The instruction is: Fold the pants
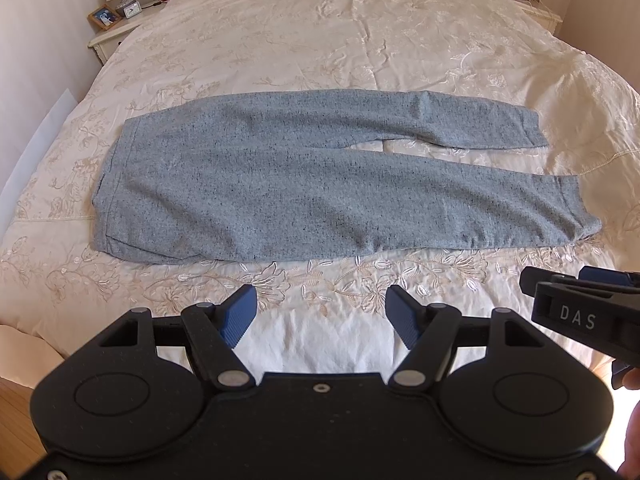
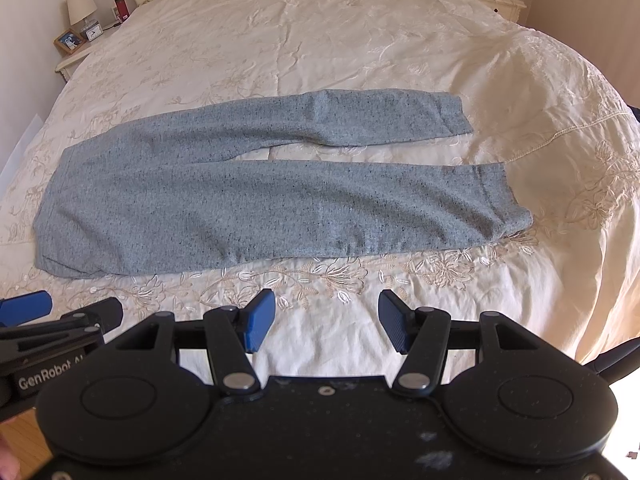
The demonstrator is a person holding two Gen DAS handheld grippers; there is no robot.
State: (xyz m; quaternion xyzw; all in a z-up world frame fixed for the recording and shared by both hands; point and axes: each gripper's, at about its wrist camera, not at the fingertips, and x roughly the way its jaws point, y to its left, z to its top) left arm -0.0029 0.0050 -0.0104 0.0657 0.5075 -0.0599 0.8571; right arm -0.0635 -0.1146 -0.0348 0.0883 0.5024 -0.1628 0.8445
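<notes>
Grey pants (image 1: 304, 176) lie flat, unfolded, across the cream bed (image 1: 360, 40), waistband left; left hand-held gripper (image 1: 322, 316) and right hand-held gripper (image 2: 327, 322) both gape wide, empty, short of the near leg.

Bright, soft daylight in both views; the cream bedspread (image 1: 320, 40) is near washed out toward its far end and at the right edge of the right wrist view. Shadows faint. Strong fisheye bowing at the edges, dark vignette in the corners. The pants (image 1: 280, 184) are sharp; pale smudges speckle the right gripper (image 2: 327, 322) body.
</notes>
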